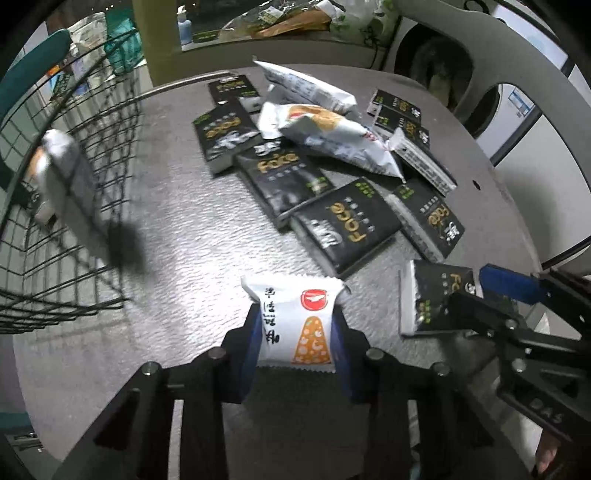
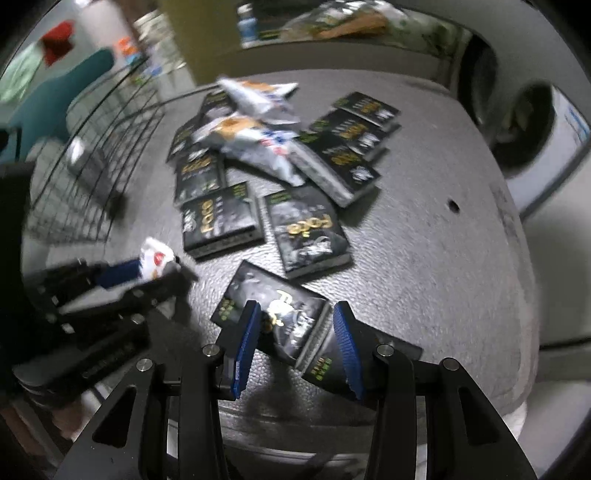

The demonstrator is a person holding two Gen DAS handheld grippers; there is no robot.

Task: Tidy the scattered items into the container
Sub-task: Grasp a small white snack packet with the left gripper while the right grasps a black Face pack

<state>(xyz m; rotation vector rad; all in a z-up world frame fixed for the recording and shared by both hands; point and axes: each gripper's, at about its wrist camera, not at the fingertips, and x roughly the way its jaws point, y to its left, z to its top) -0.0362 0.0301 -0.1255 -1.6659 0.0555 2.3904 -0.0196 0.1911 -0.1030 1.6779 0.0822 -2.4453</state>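
Observation:
My left gripper (image 1: 295, 332) is shut on a small white snack packet (image 1: 295, 325) with a red logo and holds it above the grey table. It also shows in the right wrist view (image 2: 155, 260). My right gripper (image 2: 295, 332) straddles a black tissue pack (image 2: 280, 317) lying on the table, jaws apart on both sides of it; the same pack shows in the left wrist view (image 1: 432, 299). The wire basket (image 1: 74, 192) stands at the left with one silver packet (image 1: 62, 166) inside. Several black tissue packs (image 1: 347, 225) and white snack bags (image 1: 332, 136) lie scattered in the middle.
The round grey table (image 1: 192, 221) ends in a rim on the right (image 2: 509, 221). A shelf with bags and a blue bottle (image 1: 184, 26) runs behind it. A teal chair (image 2: 74, 81) stands beyond the basket.

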